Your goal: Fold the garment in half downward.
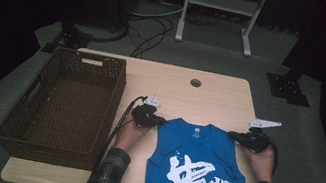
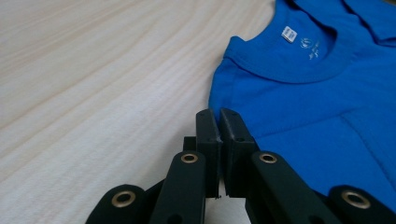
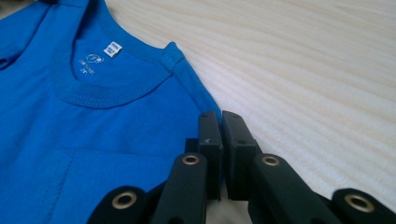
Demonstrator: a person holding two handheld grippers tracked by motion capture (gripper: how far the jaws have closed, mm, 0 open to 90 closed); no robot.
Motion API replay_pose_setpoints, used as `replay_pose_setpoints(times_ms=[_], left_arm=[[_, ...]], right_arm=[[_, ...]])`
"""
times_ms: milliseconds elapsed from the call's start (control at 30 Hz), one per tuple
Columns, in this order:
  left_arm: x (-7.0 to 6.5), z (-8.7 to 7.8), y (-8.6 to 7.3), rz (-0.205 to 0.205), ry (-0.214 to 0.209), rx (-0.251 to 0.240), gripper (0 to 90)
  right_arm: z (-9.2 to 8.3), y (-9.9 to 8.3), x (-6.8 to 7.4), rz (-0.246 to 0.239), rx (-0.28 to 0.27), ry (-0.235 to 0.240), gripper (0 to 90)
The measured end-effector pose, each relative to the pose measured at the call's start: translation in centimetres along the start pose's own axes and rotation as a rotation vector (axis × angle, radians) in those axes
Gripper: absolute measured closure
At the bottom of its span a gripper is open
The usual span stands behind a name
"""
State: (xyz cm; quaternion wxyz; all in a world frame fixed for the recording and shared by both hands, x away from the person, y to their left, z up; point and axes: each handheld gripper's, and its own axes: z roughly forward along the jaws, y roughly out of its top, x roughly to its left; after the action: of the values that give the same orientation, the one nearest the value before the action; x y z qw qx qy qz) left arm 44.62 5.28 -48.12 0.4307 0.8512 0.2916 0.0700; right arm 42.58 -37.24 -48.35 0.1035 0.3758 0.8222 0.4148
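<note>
- The left gripper (image 2: pixel 218 114) is clenching the blue shirt (image 1: pixel 197 171) at its left shoulder edge; in the left gripper view the jaws are standing together with the hem of the fabric running in between them.
- The right gripper (image 3: pixel 220 116) is pinching the opposite shoulder edge in the same way, jaws pressed together on the cloth just beside the collar seam.
- The shirt is lying flat, print up, on the desk (image 1: pixel 211 92), collar pointing away from the person, its lower part running off the near edge of the high view.
- To do this step well, I would judge that both grips should be biting the same depth of fabric and catching both layers, so the shoulders are rising evenly and the front is not peeling away from the back.
- Lifting or folding should be going slowly and symmetrically, keeping the collar centred.
- Both hands are resting low by the desk, palms turned inward, grippers pointing toward each other across the shoulders; plaid-sleeved forearms are coming in from the near edge.
- The wicker basket (image 1: pixel 67 105) is sitting to the left, well apart from the shirt.
</note>
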Motion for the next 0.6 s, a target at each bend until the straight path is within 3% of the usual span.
replay_pose_setpoints(times_ms=[267, 600], left_arm=[[1.2, 0.6, 0.7, -0.041, 0.063, -0.01, 87.2], [2.6, 1.3, 1.5, -0.084, 0.09, -0.018, 87.2]], right_arm=[[1.1, 1.3, -0.7, -0.009, 0.007, -0.05, 86.9], [2.1, 2.3, -1.5, -0.005, -0.005, -0.082, 86.9]])
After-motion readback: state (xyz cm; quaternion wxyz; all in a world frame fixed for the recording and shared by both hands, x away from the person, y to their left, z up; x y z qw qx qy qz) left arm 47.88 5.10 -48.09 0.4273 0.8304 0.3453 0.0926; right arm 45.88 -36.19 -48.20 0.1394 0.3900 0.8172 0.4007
